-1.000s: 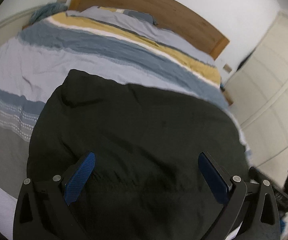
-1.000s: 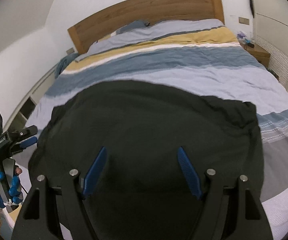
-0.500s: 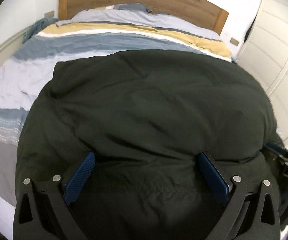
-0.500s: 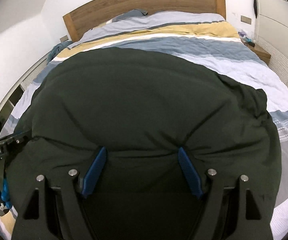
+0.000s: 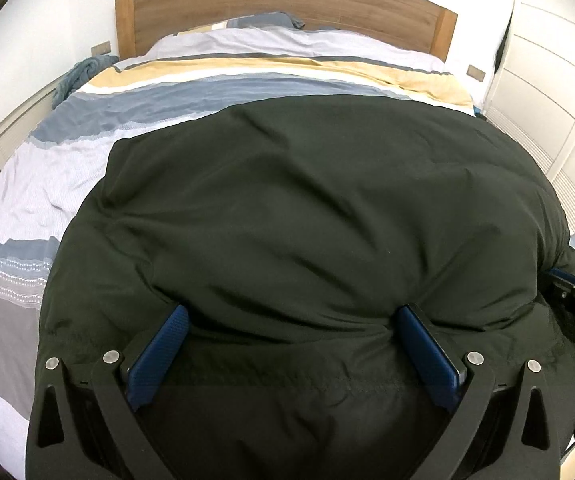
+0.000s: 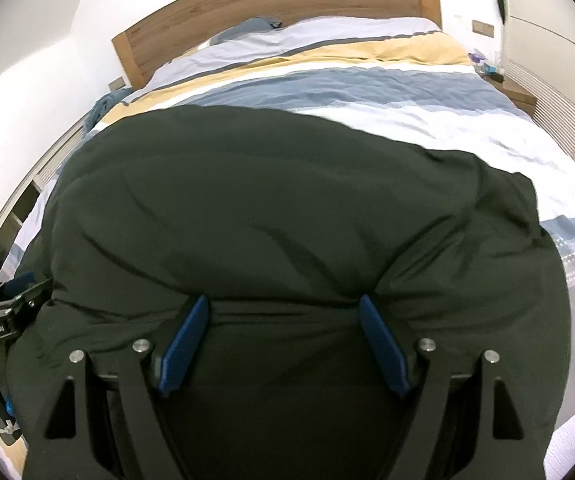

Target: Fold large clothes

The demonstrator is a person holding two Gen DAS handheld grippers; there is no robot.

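1. Garment: dark, large, spread over the foot half of the bed, on top of the striped duvet. It billows up in front of both cameras.
2. Left tool: jaws wide apart, pads either side of a fabric ridge; cloth lies between them but isn't pinched.
3. Right tool: same story, jaws spread, pads flanking a bunched hem, nothing clamped.
4. Each tool shows at the edge of the other's view, so they sit near the 2 sides of the near hem.
5. Judgement: step in hand is gripping the near edge to carry it toward the headboard.
6. To do it well: close both tools on the hem itself, all layers, not just the puffed top one.
7. Keep both at equal height and moving together so the fold line runs straight.
8. Risk: trapped air and slack; flatten after laying down.
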